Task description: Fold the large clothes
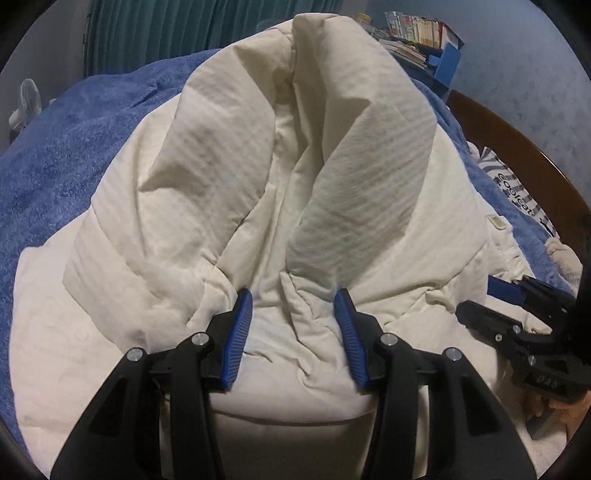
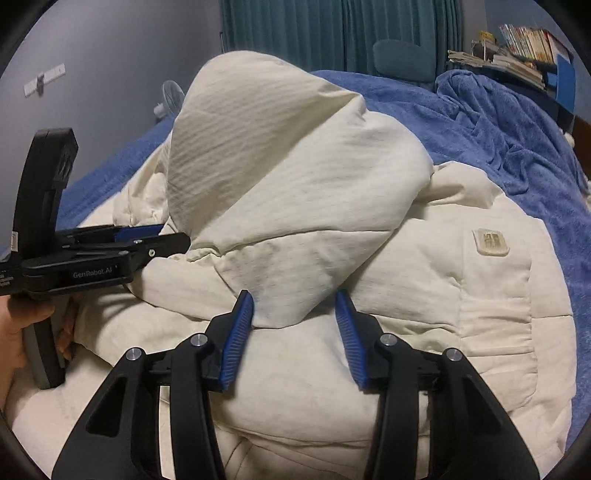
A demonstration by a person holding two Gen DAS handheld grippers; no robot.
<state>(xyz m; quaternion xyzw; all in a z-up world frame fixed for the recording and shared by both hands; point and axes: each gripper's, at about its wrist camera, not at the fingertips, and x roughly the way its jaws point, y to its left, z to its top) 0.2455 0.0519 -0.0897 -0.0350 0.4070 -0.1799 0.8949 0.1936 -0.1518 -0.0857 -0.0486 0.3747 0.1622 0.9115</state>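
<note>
A cream padded coat (image 1: 155, 332) lies spread on a blue blanket, its hood (image 1: 295, 122) standing up in a peak. My left gripper (image 1: 293, 299) is open just below the hood's opening, with flat coat fabric lying between the blue pads (image 1: 240, 332), which do not press it. In the right wrist view the same coat (image 2: 443, 332) shows a small chest patch (image 2: 491, 242). My right gripper (image 2: 293, 299) is open over the hood's (image 2: 277, 166) lower corner, which lies loose between its jaws. Each gripper shows in the other's view: right gripper (image 1: 476, 299), left gripper (image 2: 173, 234).
The blue blanket (image 1: 66, 155) covers the bed around the coat. A wooden bed frame (image 1: 517, 140) and a striped cloth (image 1: 517, 192) sit at the right. Teal curtains (image 2: 332, 33), a bookshelf (image 2: 524, 48) and a small fan (image 1: 27, 99) stand behind. A hand (image 2: 14, 332) holds the left gripper's handle.
</note>
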